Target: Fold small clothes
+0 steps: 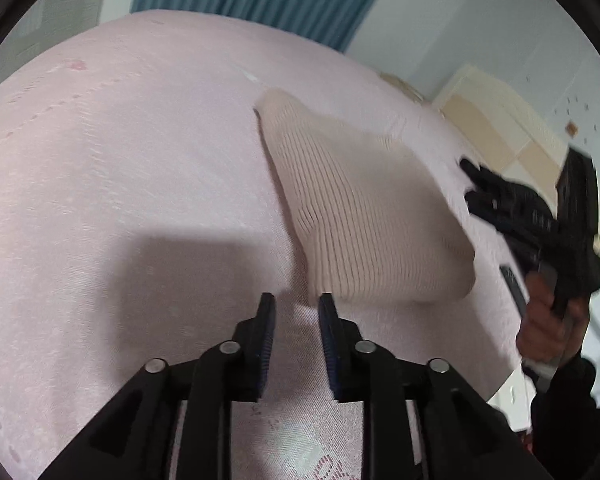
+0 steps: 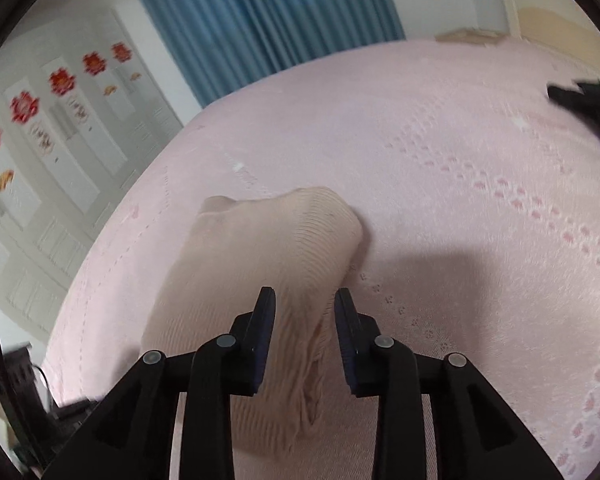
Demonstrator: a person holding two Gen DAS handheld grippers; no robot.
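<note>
A small beige ribbed knit garment lies folded on the pink bedspread. In the left wrist view, my left gripper is open and empty, just short of the garment's near corner. My right gripper shows at the right of that view, beside the garment's far edge. In the right wrist view, my right gripper is open, its jaws standing over the garment without closing on it. The left gripper shows blurred at the far right there.
The pink bedspread covers the whole bed. A blue curtain hangs behind it. White cabinet doors with red flower stickers stand at the left. A beige headboard lies beyond the bed's right edge.
</note>
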